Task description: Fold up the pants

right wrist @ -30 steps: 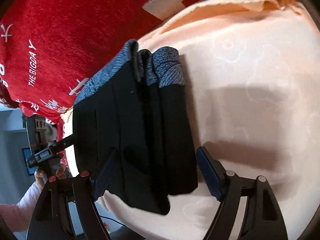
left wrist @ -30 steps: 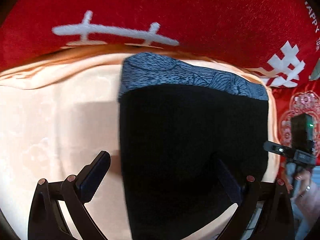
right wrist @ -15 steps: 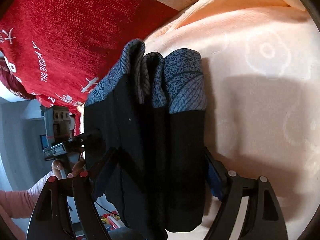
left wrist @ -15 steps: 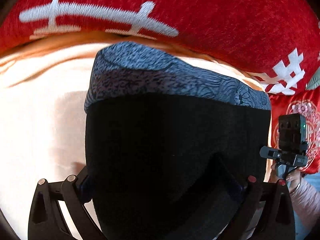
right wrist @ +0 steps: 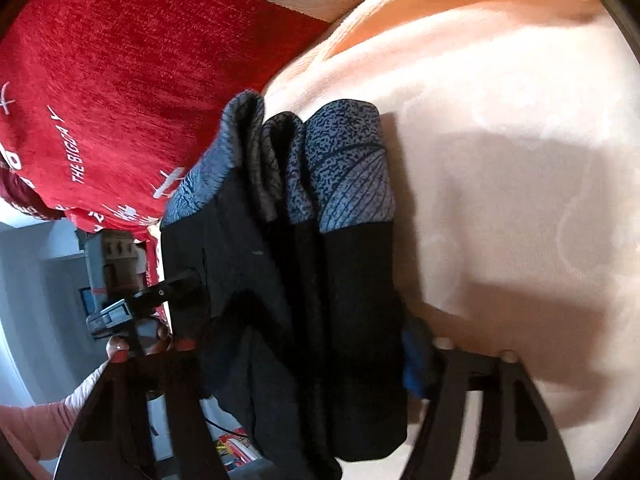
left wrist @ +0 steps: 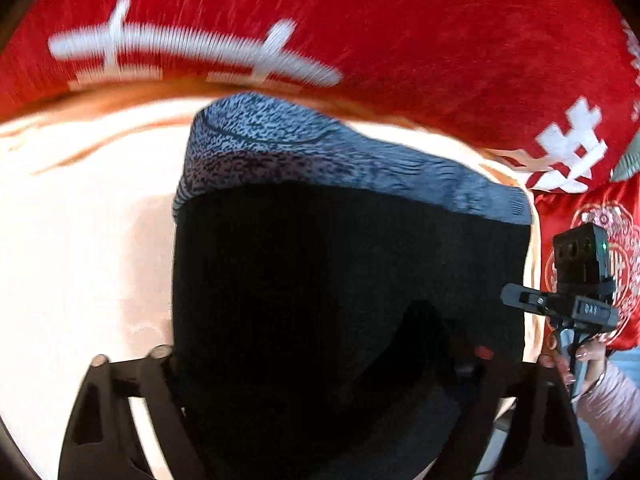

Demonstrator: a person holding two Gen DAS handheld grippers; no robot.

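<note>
On a peach sheet [right wrist: 520, 160] lie the pants [right wrist: 304, 300], black with a blue-grey patterned band at the far end, folded into a thick stack near the sheet's edge. A red blanket [left wrist: 360, 40] with white marks lies beyond them. Both grippers straddle the stack from opposite sides. The left gripper [left wrist: 320, 364] has the bundle between its fingers, its jaws closing; the fingers are against the cloth, though whether they press on it cannot be told. The right gripper [right wrist: 304, 344] likewise has its jaws closing across the stack, its blue pad [right wrist: 414, 364] touching the right side of the folds.
</note>
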